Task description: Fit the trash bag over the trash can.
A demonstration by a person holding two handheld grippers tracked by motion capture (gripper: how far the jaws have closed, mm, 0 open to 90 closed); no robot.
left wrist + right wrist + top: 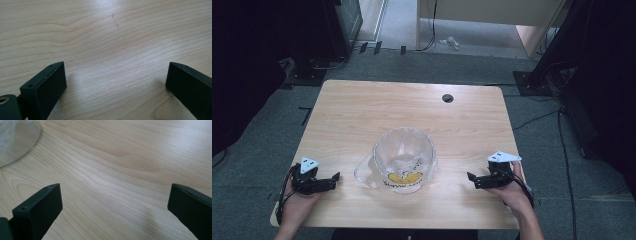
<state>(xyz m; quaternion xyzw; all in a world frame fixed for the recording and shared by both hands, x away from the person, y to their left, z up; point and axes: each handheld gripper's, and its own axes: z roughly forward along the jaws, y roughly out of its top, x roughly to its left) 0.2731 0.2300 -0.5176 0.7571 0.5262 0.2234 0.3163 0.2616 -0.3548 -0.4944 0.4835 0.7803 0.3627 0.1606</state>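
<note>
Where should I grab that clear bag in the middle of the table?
Probably the bag rim: it stands open and puffed, mouth upward. Bring the left gripper to its near-left edge and the right gripper to the right edge; both are open, flanking it.

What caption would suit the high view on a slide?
Two hand-held grippers, left and right, flank a clear plastic bag on a wooden table.

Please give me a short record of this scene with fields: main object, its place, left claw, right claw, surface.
main object: clear plastic bag with yellow print, its mouth open upward
place: middle of the table's near half, between the two claws
left claw: open, holds nothing, left of the bag, apart from it
right claw: open, holds nothing, right of the bag, apart from it
surface: light wooden table
</note>
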